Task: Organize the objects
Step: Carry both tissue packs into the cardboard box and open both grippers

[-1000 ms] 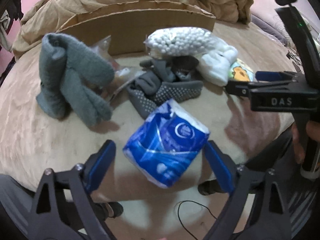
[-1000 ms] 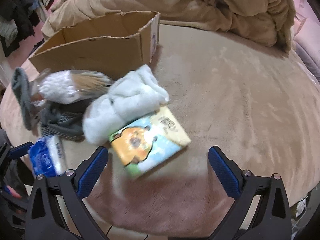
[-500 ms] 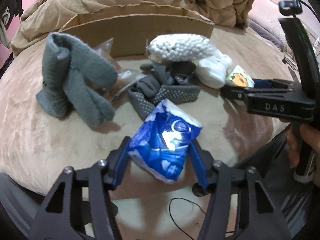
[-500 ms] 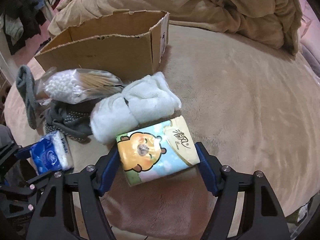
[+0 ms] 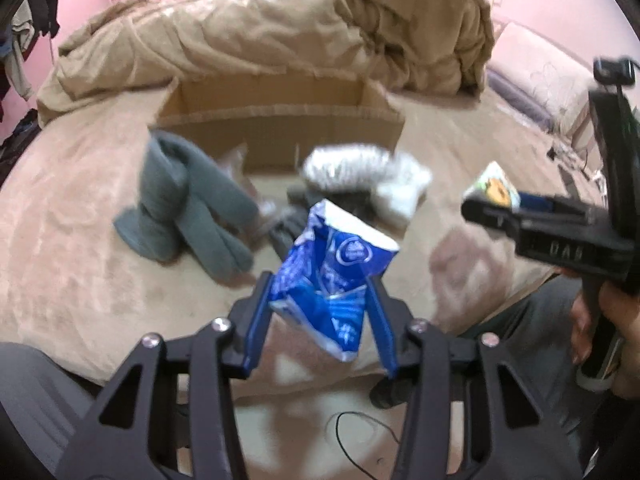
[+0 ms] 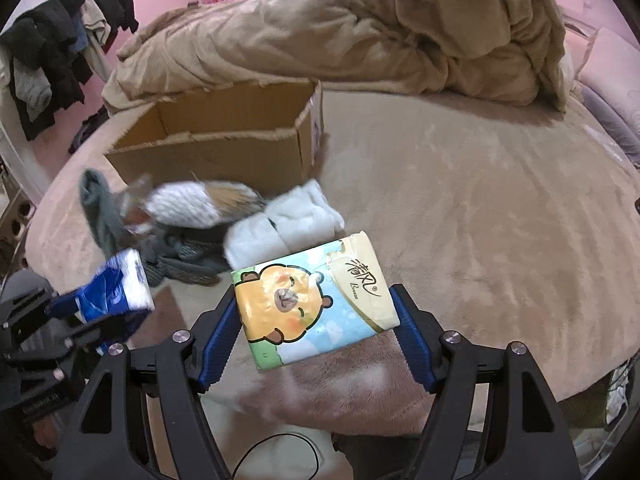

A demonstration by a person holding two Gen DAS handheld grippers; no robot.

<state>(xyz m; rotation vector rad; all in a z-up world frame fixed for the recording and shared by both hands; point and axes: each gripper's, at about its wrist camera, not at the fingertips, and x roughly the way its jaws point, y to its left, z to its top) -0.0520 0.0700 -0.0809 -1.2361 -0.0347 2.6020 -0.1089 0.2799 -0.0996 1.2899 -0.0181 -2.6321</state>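
Observation:
A blue tissue pack (image 5: pixel 336 264) is squeezed between the blue pads of my left gripper (image 5: pixel 320 280), whose jaws are closing on it; the pack hangs crumpled above the tan bed (image 5: pixel 80 220). My right gripper (image 6: pixel 314 296) is shut on a yellow and blue tissue pack with a cartoon bear (image 6: pixel 312 308), lifted just off the bed. From the right wrist camera the blue pack (image 6: pixel 116 288) appears at the lower left. The bear pack (image 5: pixel 494 184) also peeks out at the right of the left wrist view.
An open cardboard box (image 6: pixel 224 148) stands behind the pile. In front of it lie a bag of cotton swabs (image 6: pixel 192 204), a rolled white cloth (image 6: pixel 288 220) and grey socks (image 5: pixel 184 208). A heaped tan duvet (image 6: pixel 360 28) fills the back. Clothes (image 6: pixel 48 60) hang at far left.
Both grippers have shut on their tissue packs and risen off the bed with them. The blue pack is now crumpled between the left pads.

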